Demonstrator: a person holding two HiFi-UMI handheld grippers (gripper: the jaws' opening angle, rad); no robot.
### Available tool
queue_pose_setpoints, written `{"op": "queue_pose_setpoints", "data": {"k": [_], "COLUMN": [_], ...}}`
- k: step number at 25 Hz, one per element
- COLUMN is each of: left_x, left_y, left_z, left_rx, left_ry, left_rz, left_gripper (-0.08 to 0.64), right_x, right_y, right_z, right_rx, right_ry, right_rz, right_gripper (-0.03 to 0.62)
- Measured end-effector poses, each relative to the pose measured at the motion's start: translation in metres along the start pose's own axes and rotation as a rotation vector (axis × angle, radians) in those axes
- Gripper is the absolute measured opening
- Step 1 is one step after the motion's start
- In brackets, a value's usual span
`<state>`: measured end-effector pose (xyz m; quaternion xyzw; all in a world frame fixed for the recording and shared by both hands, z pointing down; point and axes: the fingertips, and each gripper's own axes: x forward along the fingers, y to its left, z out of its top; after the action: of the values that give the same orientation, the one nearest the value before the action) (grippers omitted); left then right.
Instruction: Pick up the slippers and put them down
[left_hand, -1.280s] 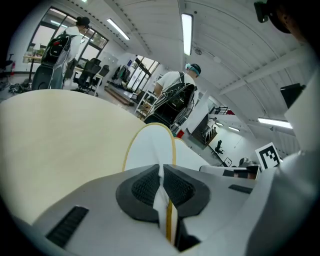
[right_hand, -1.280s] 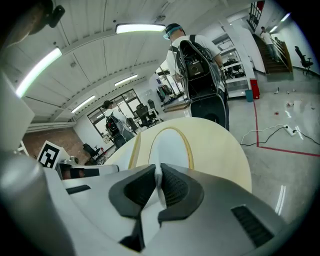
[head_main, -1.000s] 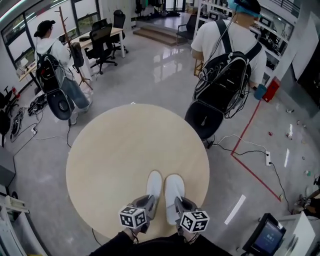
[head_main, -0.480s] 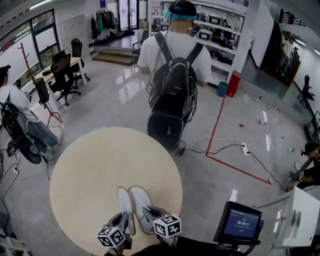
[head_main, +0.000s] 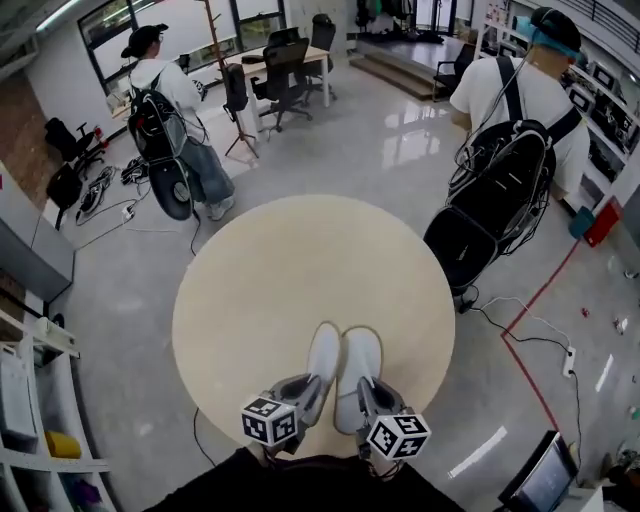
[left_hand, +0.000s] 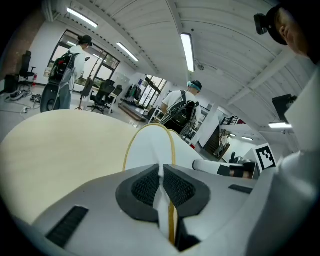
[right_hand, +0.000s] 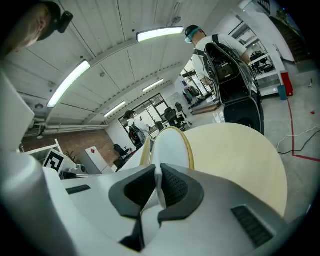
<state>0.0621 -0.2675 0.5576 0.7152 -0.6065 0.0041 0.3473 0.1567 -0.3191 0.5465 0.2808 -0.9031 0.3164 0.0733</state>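
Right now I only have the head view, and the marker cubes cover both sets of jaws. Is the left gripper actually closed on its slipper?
Observer: Yes. In the left gripper view the left gripper is shut on the thin near edge of the left slipper, which is pinched between its dark pads.
Operator: And the right one?
Observer: Same there. The right gripper view shows the right gripper shut on the white edge of the right slipper.
Operator: Any detail on the slippers I can't see from above?
Observer: A yellow trim runs round the rim of each one.
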Motion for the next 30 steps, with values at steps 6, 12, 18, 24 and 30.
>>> {"op": "queue_pose_setpoints", "data": {"k": [6,12,18,24,30], "left_x": [-0.028,-0.046,-0.054,-0.064,-0.085], "left_y": [0.024,0.038,0.054,0.088,0.117], "left_z": [-0.008,0.015,0.024,0.023,0.024], "left_rx": [-0.009,-0.037,-0.056,-0.082,-0.113], "left_ry": [-0.032,-0.068,-0.086,-0.091,-0.089], "left_rz": [-0.004,-0.036,-0.033,-0.024,-0.042], "left_gripper": [0.039,0.04,0.04,0.04,0.04], "right_x": [0.008,0.017,0.03,0.058,0.073], "right_y": [0.024,0.045,0.054,0.069,0.097], "right_z": [-0.012,-0.005,-0.011,-0.025,-0.044], "right_rx": [-0.03,-0.041,-0.042,-0.057,-0.054], "right_ry": [-0.003,-0.007,0.015,0.041,0.06], "right_rz": [0.003,-0.026,-0.036,-0.036,-0.059], "right_gripper": [0.034,0.034,0.034,0.034,0.034]}}
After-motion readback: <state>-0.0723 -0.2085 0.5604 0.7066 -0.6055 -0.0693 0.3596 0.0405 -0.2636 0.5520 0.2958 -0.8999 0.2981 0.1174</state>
